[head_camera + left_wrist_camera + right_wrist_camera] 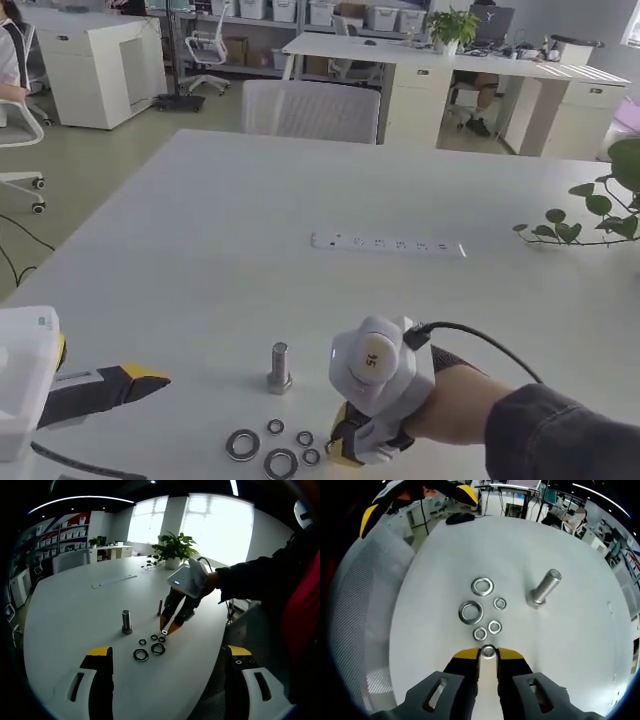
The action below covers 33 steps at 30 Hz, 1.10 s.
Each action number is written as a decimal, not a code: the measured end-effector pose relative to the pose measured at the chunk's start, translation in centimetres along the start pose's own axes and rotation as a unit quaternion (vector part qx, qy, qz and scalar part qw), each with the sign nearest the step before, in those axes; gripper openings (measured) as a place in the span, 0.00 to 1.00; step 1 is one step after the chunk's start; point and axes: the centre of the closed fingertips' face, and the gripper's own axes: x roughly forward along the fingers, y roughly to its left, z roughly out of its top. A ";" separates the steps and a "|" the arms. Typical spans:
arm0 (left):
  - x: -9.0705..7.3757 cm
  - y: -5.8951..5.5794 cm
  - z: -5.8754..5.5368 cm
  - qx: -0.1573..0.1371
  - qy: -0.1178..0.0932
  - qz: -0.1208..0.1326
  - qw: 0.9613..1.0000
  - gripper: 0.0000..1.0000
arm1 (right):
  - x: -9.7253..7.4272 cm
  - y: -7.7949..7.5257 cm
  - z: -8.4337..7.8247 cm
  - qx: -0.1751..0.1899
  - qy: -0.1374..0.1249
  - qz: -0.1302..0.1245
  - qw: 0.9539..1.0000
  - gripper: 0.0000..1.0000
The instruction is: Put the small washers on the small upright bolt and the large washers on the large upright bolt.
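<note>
Right hand-held gripper (488,656) was seen with its jaws drawn narrow, a small washer (489,651) pinched between the yellow tips low over the counter (570,645); whether the washer was lifted clear could not be told. Just ahead of the tips, three other small washers (494,626) and two large washers (471,612) were spread flat in a loose cluster, none touching another. Beyond the cluster and off to one side, the large upright bolt (543,587) was stood on its head. In the left gripper view the small upright bolt (160,607) was shown close behind the right hand-held gripper. Left hand-held gripper (169,655) was held wide apart with nothing between its jaws, well back from the washers.
</note>
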 end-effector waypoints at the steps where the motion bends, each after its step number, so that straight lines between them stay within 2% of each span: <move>1: 0.0 0.0 0.0 0.000 0.000 0.000 1.000 0.93 | -0.1 0.0 0.0 -0.001 0.000 -0.001 1.000 0.14; 33: 0.0 -0.1 0.1 0.001 -0.003 -0.001 1.000 0.92 | 0.2 0.1 -0.5 0.003 0.006 0.003 1.000 0.13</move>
